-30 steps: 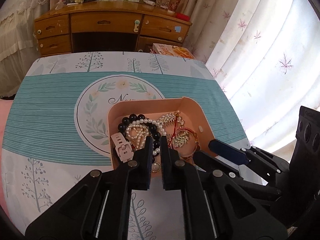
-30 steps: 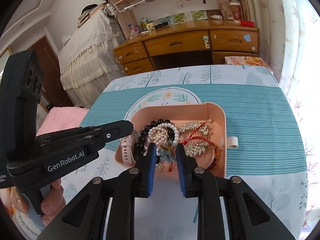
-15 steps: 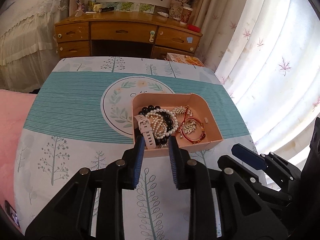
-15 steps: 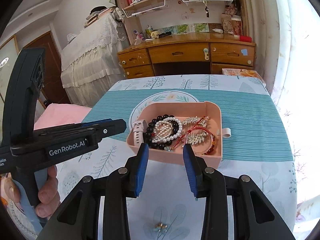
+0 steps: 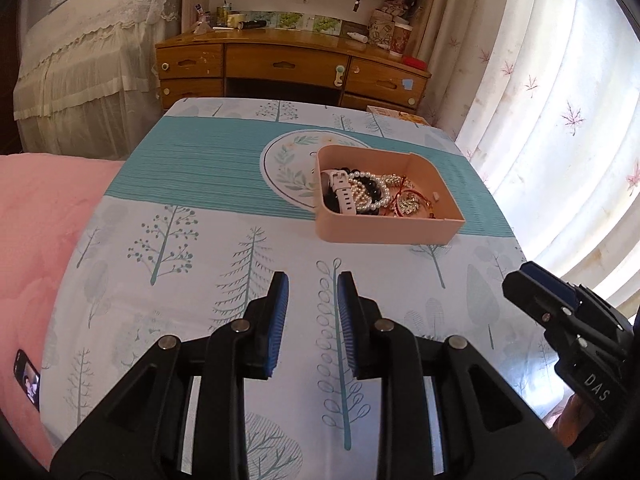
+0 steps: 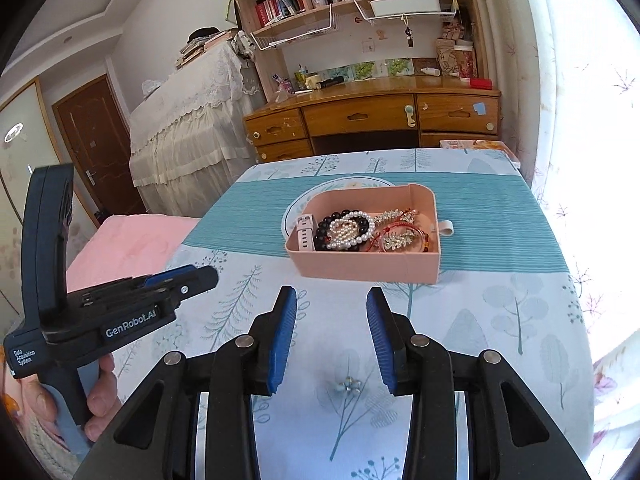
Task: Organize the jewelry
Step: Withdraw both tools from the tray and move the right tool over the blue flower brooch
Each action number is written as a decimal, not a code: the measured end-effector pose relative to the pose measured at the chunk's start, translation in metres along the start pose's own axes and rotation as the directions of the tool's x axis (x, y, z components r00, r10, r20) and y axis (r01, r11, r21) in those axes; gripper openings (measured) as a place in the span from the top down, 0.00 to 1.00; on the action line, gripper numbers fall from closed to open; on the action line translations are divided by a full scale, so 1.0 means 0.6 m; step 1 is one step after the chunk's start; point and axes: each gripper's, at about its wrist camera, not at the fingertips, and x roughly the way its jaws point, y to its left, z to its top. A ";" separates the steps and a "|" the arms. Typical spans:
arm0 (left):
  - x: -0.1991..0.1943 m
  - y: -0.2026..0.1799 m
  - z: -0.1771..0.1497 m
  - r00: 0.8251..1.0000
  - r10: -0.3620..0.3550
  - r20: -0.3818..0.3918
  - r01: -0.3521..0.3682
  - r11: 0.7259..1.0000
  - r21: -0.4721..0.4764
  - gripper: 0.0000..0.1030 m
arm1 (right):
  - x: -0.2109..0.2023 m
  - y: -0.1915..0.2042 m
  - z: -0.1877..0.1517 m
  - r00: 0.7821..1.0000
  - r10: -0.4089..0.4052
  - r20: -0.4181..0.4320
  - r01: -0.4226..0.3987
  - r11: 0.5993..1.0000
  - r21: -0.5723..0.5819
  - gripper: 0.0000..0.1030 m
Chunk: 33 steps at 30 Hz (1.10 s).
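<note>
Tree-print cloth covers the surface [image 6: 460,320]; the tray [image 6: 360,268] sits far. Both my left gripper [image 5: 311,312] and right gripper [image 6: 331,332] gape empty. Near me, a small trinket [image 6: 347,383] could snag or slide.

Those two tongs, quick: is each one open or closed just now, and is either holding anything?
Left tongs: open, holding nothing, above the tablecloth.
Right tongs: open, holding nothing; a small flower piece lies on the cloth below them.
</note>
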 end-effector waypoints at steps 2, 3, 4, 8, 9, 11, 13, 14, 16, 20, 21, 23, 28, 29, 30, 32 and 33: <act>-0.005 0.006 -0.018 1.000 0.018 0.004 -0.018 1.000 -0.007 0.79 | -0.011 0.001 -0.014 1.000 -0.011 0.003 0.011 1.000 -0.001 0.64; -0.005 0.008 -0.022 1.000 0.027 0.005 -0.027 1.000 -0.011 0.79 | -0.016 0.001 -0.022 1.000 -0.016 0.002 0.016 1.000 0.001 0.64; -0.006 0.010 -0.029 0.999 0.034 0.007 -0.034 0.999 -0.015 0.78 | -0.022 0.000 -0.029 1.000 -0.020 0.003 0.020 1.000 0.005 0.64; -0.008 0.017 -0.056 0.998 0.055 0.011 -0.054 0.998 -0.032 0.78 | -0.039 -0.002 -0.056 0.999 -0.039 0.010 0.039 0.999 0.008 0.64; -0.008 0.018 -0.060 0.998 0.065 0.014 -0.065 0.997 -0.032 0.78 | -0.043 -0.002 -0.063 0.999 -0.049 0.011 0.049 0.999 0.005 0.64; -0.009 0.020 -0.073 0.995 0.096 0.023 -0.095 0.995 -0.032 0.78 | -0.047 0.000 -0.073 0.998 -0.063 0.011 0.063 0.998 0.001 0.61; -0.006 0.021 -0.083 0.992 0.124 0.031 -0.123 0.992 -0.033 0.78 | -0.051 -0.002 -0.085 0.997 -0.076 0.006 0.076 0.997 -0.001 0.53; -0.005 0.022 -0.088 0.990 0.135 0.031 -0.134 0.991 -0.032 0.78 | -0.051 -0.004 -0.088 0.996 -0.084 0.007 0.084 0.996 0.001 0.49; 0.002 0.025 -0.099 0.989 0.148 0.018 -0.147 0.989 -0.032 0.78 | -0.053 -0.010 -0.095 0.995 -0.102 0.009 0.102 0.995 0.006 0.48; 0.019 0.034 -0.117 0.988 0.153 -0.026 -0.154 0.987 -0.043 0.78 | -0.045 -0.024 -0.113 0.993 -0.117 -0.013 0.117 0.993 0.016 0.47; 0.023 0.037 -0.120 0.988 0.151 -0.035 -0.153 0.987 -0.049 0.78 | -0.040 -0.028 -0.116 0.993 -0.117 -0.024 0.118 0.993 0.019 0.47; 0.031 0.040 -0.124 0.988 0.148 -0.048 -0.150 0.987 -0.055 0.78 | -0.031 -0.031 -0.126 0.992 -0.122 -0.043 0.123 0.992 0.019 0.47; 0.051 0.041 -0.123 0.987 0.141 -0.071 -0.146 0.988 -0.059 0.78 | -0.005 -0.029 -0.135 0.989 -0.131 -0.065 0.132 0.991 -0.003 0.47; 0.055 0.040 -0.122 0.987 0.140 -0.074 -0.144 0.988 -0.057 0.78 | 0.003 -0.029 -0.136 0.989 -0.132 -0.073 0.131 0.991 -0.010 0.47; 0.058 0.039 -0.122 0.987 0.139 -0.079 -0.144 0.988 -0.054 0.78 | 0.011 -0.027 -0.138 0.988 -0.129 -0.082 0.128 0.992 -0.013 0.47; 0.067 0.037 -0.122 0.986 0.137 -0.090 -0.142 0.989 -0.049 0.78 | 0.025 -0.025 -0.143 0.988 -0.116 -0.104 0.115 0.993 -0.021 0.47; 0.071 0.036 -0.122 0.986 0.136 -0.095 -0.141 0.989 -0.047 0.78 | 0.032 -0.023 -0.146 0.988 -0.109 -0.113 0.106 0.994 -0.029 0.47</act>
